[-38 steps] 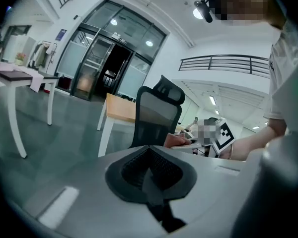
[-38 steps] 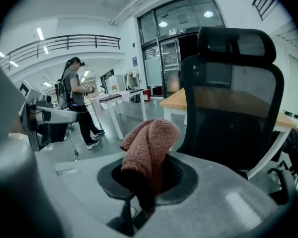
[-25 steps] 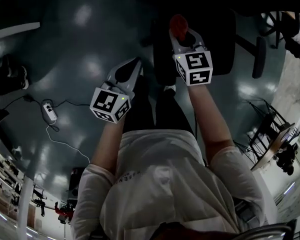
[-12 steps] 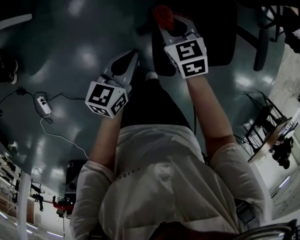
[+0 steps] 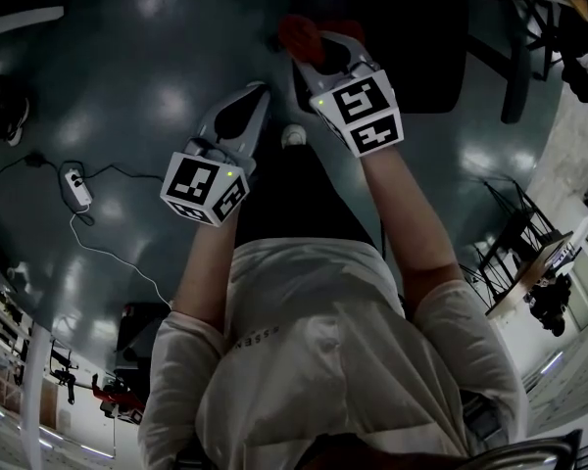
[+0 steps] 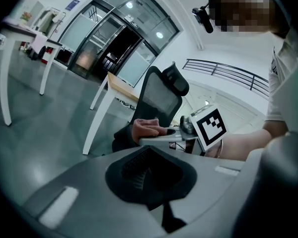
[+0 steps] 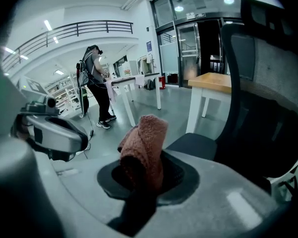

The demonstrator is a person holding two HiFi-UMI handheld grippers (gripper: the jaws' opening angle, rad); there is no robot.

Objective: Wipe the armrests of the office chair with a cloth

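— Where is the cloth?
— The reddish cloth is at the upper middle of the head view, in the right claw. In the right gripper view its knitted fold stands up from between the jaws, which are clamped on it.
— And the chair?
— The black office chair fills the upper right, just beside the cloth. I cannot tell whether the cloth touches an armrest.
— The left claw?
— The left claw is lower and to the left, over the dark floor. Its jaws are together with nothing between them.
— Any writing?
— The marker cubes show only black-and-white square patterns. Small print across the shirt is too blurred to read, and so is a blue sign on the far wall.
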